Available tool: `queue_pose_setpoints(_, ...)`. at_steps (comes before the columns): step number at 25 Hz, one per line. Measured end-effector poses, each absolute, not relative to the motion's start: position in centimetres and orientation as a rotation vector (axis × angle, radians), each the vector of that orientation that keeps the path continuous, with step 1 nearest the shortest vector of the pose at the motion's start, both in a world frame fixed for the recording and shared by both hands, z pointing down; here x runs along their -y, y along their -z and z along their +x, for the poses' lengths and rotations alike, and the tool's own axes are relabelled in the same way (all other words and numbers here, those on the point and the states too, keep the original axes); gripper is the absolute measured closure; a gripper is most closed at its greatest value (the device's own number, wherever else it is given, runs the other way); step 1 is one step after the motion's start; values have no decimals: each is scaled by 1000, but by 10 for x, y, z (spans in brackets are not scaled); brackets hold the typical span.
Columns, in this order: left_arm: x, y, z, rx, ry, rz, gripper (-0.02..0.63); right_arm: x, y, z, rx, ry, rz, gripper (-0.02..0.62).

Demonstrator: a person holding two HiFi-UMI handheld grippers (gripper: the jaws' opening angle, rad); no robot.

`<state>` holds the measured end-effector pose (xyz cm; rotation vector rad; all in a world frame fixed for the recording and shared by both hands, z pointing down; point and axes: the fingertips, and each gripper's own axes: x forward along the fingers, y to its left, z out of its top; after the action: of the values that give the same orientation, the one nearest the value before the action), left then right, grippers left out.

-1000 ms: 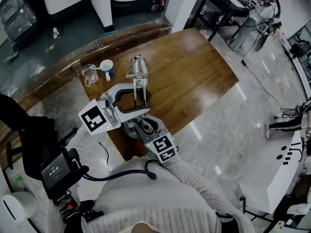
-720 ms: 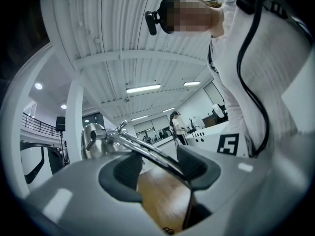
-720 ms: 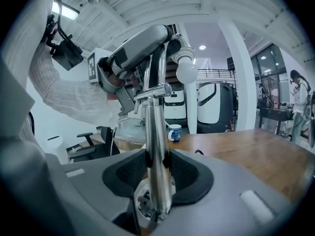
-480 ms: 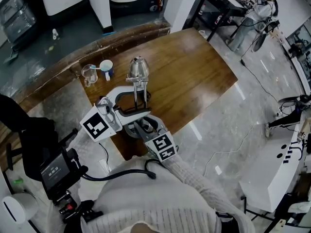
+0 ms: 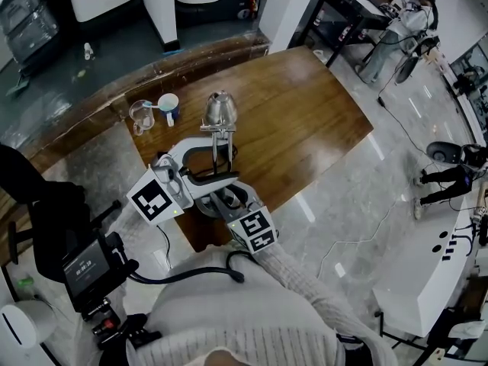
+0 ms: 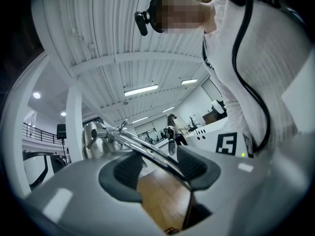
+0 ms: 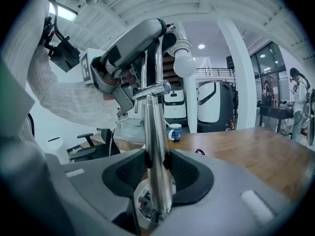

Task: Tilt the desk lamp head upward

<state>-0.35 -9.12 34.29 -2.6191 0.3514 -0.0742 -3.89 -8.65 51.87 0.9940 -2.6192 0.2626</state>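
- The right gripper (image 7: 156,168) is clamped tight: both dark, dimpled pads (image 7: 129,173) press the flanks of the desk lamp's (image 5: 221,132) upright post (image 7: 153,132), a smooth, tapered chrome tube.
- Just below those fingers sits the round base (image 7: 145,200), mirror-bright, on the wooden table (image 5: 305,120).
- Above the fingers the post meets a short chrome crossbar joint, and a thinner tube carries on upward.
- The left gripper (image 6: 160,163) stands open: its textured black pads (image 6: 127,168) are apart, with glossy wood grain showing in the gap.
- A thin arm (image 6: 142,149), a polished rod, slants through that gap, close against the pad at the view's right and clear of the other one.
- Beyond the left fingertips, up and to the left, sits the lamp head (image 6: 93,137), a rounded chrome bell.
- Well past both sets of fingers, a blue mug (image 5: 168,107) and a clear glass cup (image 5: 140,116) stand side by side on the table.
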Motion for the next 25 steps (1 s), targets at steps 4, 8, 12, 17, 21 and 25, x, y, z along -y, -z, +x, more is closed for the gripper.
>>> queue_pose_setpoints(4,92,-342,-5,-354,60,-2658,399,85,-519,-39,2610,-274,994,456)
queue_pose_setpoints(8,97,-338,-9,-408,-25,-2775,391,87,-516,-40,2613,-262,996,456)
queue_pose_setpoints(12,103,-326,-17,-473,-201,-2890,387,86,-519,-41,2598,-273,981,456)
queue_pose_setpoints(17,109,-316,-35,-579,-279,-2912,387,88,-521,-41,2571,-243,963,457)
queue_pose_setpoints(21,105,-324,-50,-687,-265,-2946,387,87,-519,-41,2553,-228,955,457)
queue_pose_setpoints(25,98,-341,-72,-880,-260,-2979,387,81,-508,-36,2580,-213,991,457)
